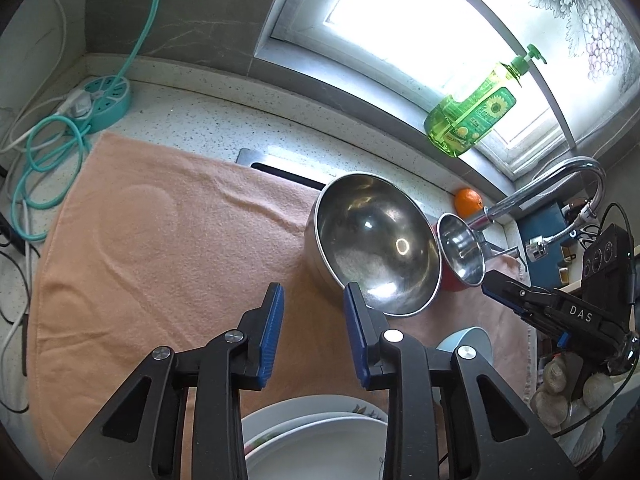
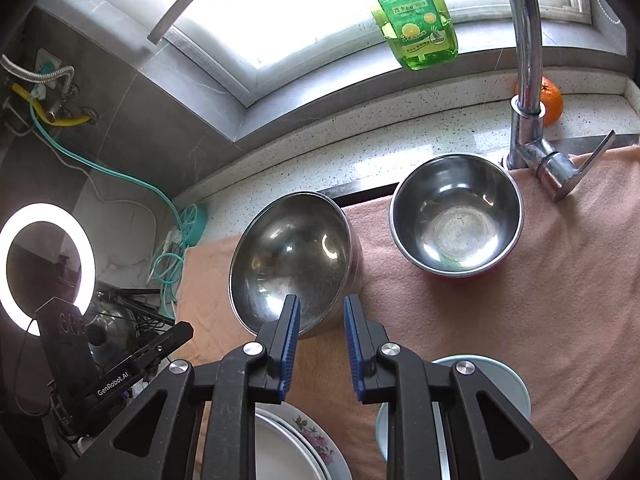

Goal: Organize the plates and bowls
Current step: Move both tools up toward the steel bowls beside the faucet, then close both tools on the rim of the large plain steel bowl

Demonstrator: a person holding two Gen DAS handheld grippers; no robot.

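Observation:
A large steel bowl [image 1: 376,240] [image 2: 292,256] stands on the peach towel [image 1: 160,240] [image 2: 540,280]. To its right is a smaller steel bowl [image 1: 462,252] [image 2: 456,220] with a red outside. My left gripper [image 1: 314,320] hovers just before the large bowl's near rim, jaws apart, nothing between the blue pads. My right gripper [image 2: 320,332] hangs at that bowl's near right edge with a narrow empty gap. Stacked white plates [image 1: 316,432] [image 2: 296,440] and a light blue bowl [image 1: 468,340] [image 2: 504,384] lie under the grippers, partly hidden.
A chrome faucet [image 2: 528,80] rises behind the smaller bowl, with an orange [image 2: 554,100] and a green soap bottle [image 1: 472,116] on the sill. A teal power strip [image 1: 104,96] and cords lie at the towel's far left. A ring light [image 2: 44,268] stands left.

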